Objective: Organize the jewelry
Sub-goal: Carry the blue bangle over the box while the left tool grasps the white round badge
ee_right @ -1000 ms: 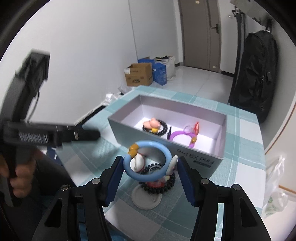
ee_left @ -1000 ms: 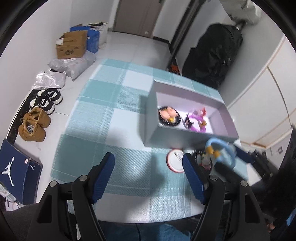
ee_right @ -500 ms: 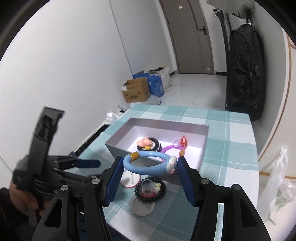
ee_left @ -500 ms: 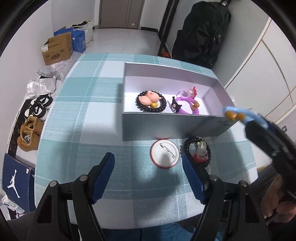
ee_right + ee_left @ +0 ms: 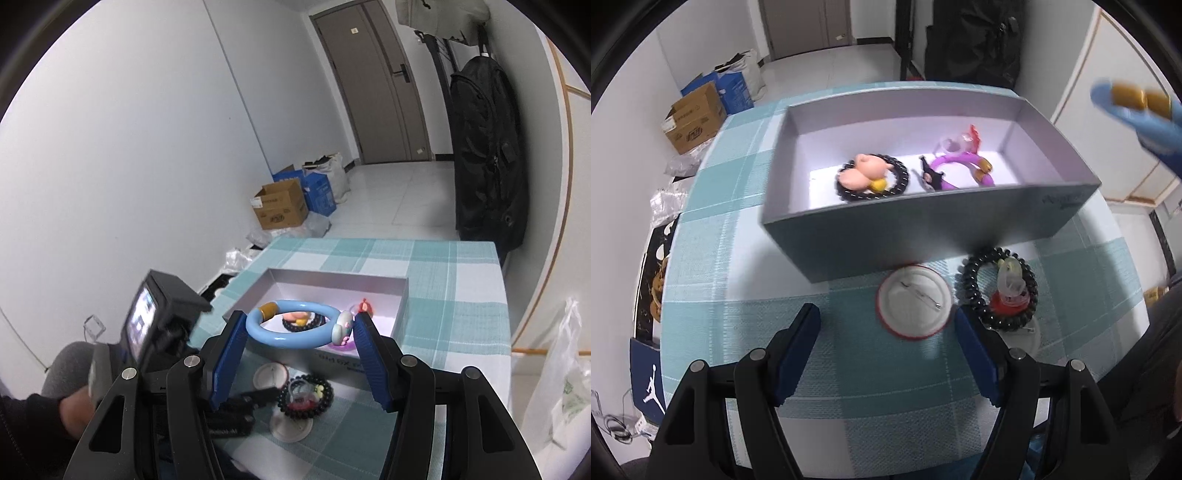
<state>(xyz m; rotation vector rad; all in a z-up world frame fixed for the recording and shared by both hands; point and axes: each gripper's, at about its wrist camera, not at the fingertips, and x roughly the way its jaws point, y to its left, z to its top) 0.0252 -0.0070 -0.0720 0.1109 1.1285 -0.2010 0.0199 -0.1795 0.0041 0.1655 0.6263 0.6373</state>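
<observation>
My right gripper is shut on a light blue bracelet with a gold bead and holds it high above the grey box. The bracelet shows blurred at the upper right of the left wrist view. The box holds a black bead bracelet with a pink charm and a purple bracelet. In front of the box lie a white round badge and a black bead bracelet. My left gripper is open just before the badge.
The teal checked tablecloth covers the table. Cardboard boxes and shoes stand on the floor at the left. A black bag hangs at the right. A white plastic bag hangs by the table's right edge.
My right gripper has lifted the blue bracelet from near the table up above the box. My left gripper has moved right and down, closer to the badge.
</observation>
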